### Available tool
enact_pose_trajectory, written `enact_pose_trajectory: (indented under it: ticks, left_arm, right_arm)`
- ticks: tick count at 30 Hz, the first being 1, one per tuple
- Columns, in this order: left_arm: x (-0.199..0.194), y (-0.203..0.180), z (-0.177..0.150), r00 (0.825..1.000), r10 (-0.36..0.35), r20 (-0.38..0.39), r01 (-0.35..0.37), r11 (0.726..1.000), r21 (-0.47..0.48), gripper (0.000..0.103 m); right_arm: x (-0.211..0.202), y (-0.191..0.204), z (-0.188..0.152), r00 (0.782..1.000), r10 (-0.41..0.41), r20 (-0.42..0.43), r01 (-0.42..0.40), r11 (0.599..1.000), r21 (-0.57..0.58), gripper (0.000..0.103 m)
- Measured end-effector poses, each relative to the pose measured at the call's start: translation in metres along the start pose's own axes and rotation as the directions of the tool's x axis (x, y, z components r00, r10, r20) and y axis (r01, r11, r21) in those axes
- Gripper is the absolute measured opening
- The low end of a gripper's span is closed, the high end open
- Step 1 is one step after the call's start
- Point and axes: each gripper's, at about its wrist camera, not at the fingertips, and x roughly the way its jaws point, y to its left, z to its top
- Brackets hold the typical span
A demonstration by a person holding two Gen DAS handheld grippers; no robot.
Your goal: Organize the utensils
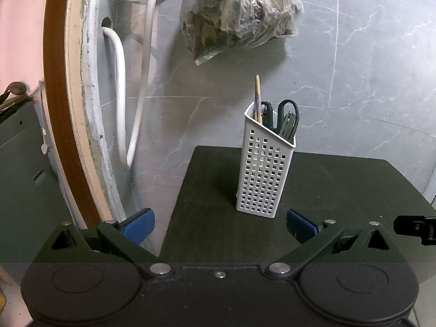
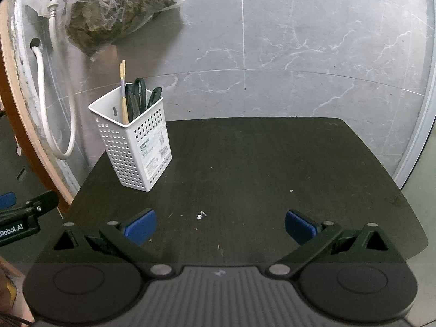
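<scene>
I hold my left gripper (image 1: 220,224) and my right gripper (image 2: 220,224) level and side by side, each with jaws spread wide and empty.

Grey marble-tiled wall (image 2: 313,41) (white hoses (image 1: 120,103)) behind dark table (image 2: 259,163).

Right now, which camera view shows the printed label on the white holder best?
The right wrist view: the label faces that camera on the white holder. The left wrist view shows only perforated walls of the holder; the label is hidden.

holder (image 2: 136,147) white perforated plastic | table (image 2: 245,163) dark matt woodgrain
</scene>
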Motion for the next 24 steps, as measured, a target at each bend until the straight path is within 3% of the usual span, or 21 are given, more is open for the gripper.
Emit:
enact_pose_trajectory:
  ticks: [24]
  left_arm:
    - [0.0053,0.0014,0.0004,1.0,-0.031,-0.005,0.031,0.999,0.015,0.102]
  right_arm:
    - [0.0021,-0.0003,-0.001,1.0,-0.005,-0.005,0.005,1.0,0.002,0.103]
